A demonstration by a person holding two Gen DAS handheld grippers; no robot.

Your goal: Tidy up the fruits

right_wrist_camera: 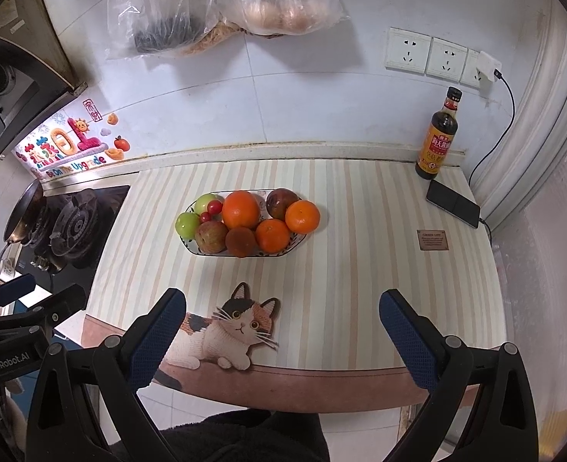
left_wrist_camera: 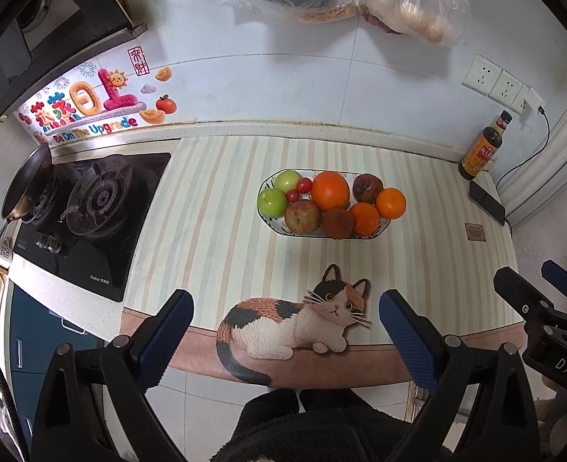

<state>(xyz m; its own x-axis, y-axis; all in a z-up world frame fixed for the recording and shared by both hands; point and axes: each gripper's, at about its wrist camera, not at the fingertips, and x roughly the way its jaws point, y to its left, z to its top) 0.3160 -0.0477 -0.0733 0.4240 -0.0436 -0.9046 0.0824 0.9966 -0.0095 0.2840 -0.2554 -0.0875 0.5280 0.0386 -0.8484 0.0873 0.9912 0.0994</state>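
Left wrist view: the left tongs (left_wrist_camera: 285, 329) hang spread wide above the near edge of the worktop (left_wrist_camera: 214, 208), nothing between the blue pads. The right tongs (right_wrist_camera: 282, 333) are likewise spread and empty; they hover at the same near edge, and their black frame also shows at the right margin of the left view.

The fruit plate (left_wrist_camera: 273, 227) sits mid-worktop on the striped mat (right_wrist_camera: 352, 269), well apart from both tongs. Contents, as seen:
- two green apples (left_wrist_camera: 272, 201) at the left end, one behind the other
- two small red cherry tomatoes (left_wrist_camera: 304, 185) between the green apples and the large orange
- large orange (left_wrist_camera: 330, 191) in the middle, toward the back
- red-green apple (left_wrist_camera: 302, 216) at the front left, touching the green apple beside it
- brown, dull-skinned fruit (left_wrist_camera: 337, 223) at the front centre; kind cannot be told
- two smaller oranges (left_wrist_camera: 365, 218) at the right end, one overhanging the rim
- dark reddish fruit (left_wrist_camera: 367, 187) at the back right; kind cannot be told

All fruit is piled together on the plate, pieces touching.

A calico cat picture (left_wrist_camera: 295, 321) lies on the mat's near edge, between the left tongs' pads in that view. A dark sauce bottle (right_wrist_camera: 437, 134) stands upright at the back right corner, with a black phone (right_wrist_camera: 452, 203) flat just in front of it, cable attached. A gas hob (left_wrist_camera: 91, 208) with a pan (left_wrist_camera: 27, 183) lies to the left.
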